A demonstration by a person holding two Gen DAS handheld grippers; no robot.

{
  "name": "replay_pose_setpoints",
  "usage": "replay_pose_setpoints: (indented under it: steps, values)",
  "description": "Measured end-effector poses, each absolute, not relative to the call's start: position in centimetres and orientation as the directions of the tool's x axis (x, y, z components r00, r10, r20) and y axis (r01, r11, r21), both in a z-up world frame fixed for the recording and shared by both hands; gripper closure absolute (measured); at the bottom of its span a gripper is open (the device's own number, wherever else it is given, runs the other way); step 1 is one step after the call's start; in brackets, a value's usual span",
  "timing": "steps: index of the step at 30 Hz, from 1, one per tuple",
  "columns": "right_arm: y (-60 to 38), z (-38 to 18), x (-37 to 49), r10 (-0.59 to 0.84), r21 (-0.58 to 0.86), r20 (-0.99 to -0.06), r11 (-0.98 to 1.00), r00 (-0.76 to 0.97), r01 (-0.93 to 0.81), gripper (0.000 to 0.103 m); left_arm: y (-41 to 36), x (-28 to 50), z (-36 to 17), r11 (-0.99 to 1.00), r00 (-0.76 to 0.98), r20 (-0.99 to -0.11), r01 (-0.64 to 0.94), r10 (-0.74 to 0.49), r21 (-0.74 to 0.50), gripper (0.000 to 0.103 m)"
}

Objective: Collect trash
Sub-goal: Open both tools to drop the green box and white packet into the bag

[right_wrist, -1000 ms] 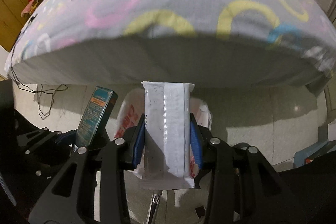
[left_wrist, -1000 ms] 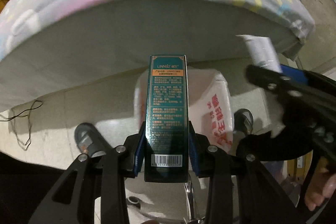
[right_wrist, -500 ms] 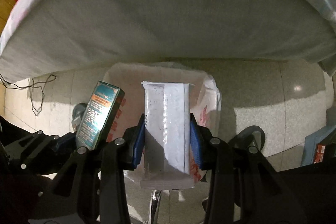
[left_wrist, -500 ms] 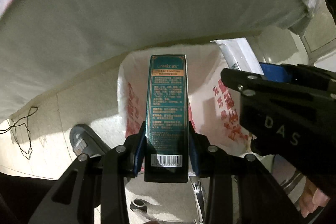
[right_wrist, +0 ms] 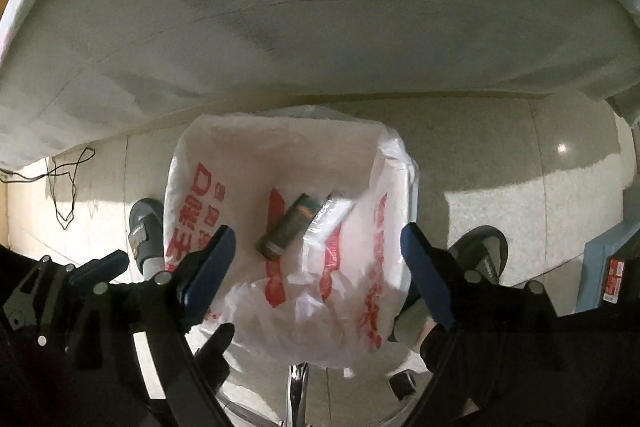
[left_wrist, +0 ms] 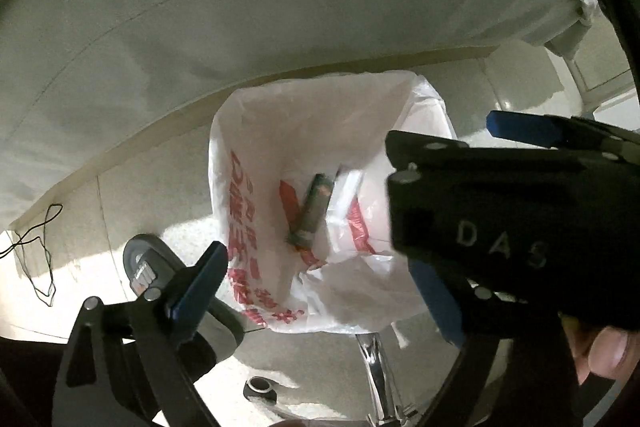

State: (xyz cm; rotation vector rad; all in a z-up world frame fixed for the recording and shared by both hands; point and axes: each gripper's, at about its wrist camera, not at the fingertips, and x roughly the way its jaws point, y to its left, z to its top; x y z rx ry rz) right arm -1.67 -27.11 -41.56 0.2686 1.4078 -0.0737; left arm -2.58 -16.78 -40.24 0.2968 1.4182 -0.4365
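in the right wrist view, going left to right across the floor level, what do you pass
black cable → left slipper → green box in the trash bag → white packet beside it → right slipper → blue box

A white plastic bag (right_wrist: 288, 267) printed with red characters stands open on the floor beside the bed. At its bottom lies a dark green box (right_wrist: 290, 225), tilted with one end up toward the bag's far wall. A white wrapped packet (right_wrist: 330, 215) lies just beside it on the right, touching it along its length.
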Motion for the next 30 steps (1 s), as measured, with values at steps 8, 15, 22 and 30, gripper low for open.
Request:
replay_pose_setpoints:
  steps: [8, 15, 22, 30]
  values:
    - [-27.3, -41.3, -1.6, 0.11, 0.15, -0.978, 0.962, 0.178, 0.228, 0.02, -16.5, -2.5, -40.3, 0.887, 0.106, -0.986, 0.457, -0.13, -0.068, 0.008]
    - [-27.4, -40.8, -1.8, 0.114, 0.157, -0.975, 0.962, 0.193, 0.225, 0.019, -16.3, -2.4, -40.4, 0.89, 0.099, -0.989, 0.454, -0.108, -0.052, 0.008]
    - [-26.9, -39.4, -2.1, 0.088, 0.136, -0.968, 0.971, 0.233, 0.198, 0.016, -16.1, -2.4, -39.9, 0.891, 0.111, -0.987, 0.45, -0.116, -0.054, 0.008]
    - [-27.1, -38.2, -2.4, 0.078, 0.132, -0.963, 0.971, 0.259, 0.199, 0.012, -15.4, -2.3, -39.1, 0.908, 0.162, -0.982, 0.419, -0.095, -0.019, 0.008]
